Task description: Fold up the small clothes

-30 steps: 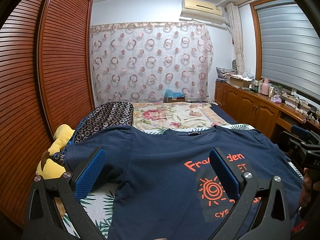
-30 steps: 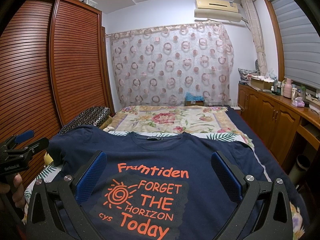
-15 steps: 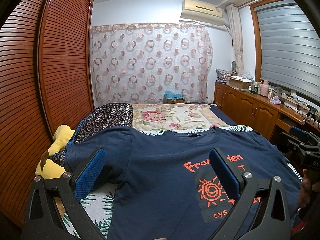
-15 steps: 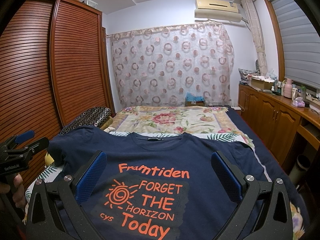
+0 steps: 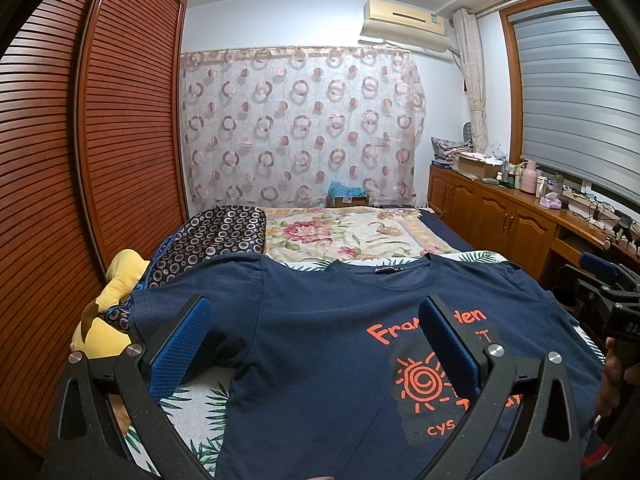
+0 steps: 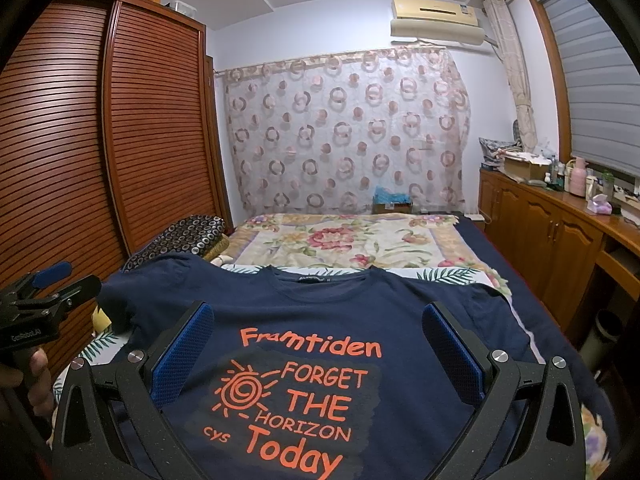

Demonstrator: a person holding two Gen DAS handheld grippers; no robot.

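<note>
Navy tee [image 6: 320,312] lies flat, print up, on the bed [image 6: 352,240], collar at 12 o'clock. Left claw [image 5: 316,340] and right claw [image 6: 318,344] both gape wide, empty, hovering above it. Folding not started; next, pinch a sleeve edge.

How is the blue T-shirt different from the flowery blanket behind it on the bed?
The T-shirt is plain dark blue with orange words and a sun; the flowery blanket is cream with pink flowers and green leaves. The T-shirt lies at the near end of the bed, under both open grippers; the blanket lies farther back, towards the curtain. Both are spread out flat on the bed.
</note>
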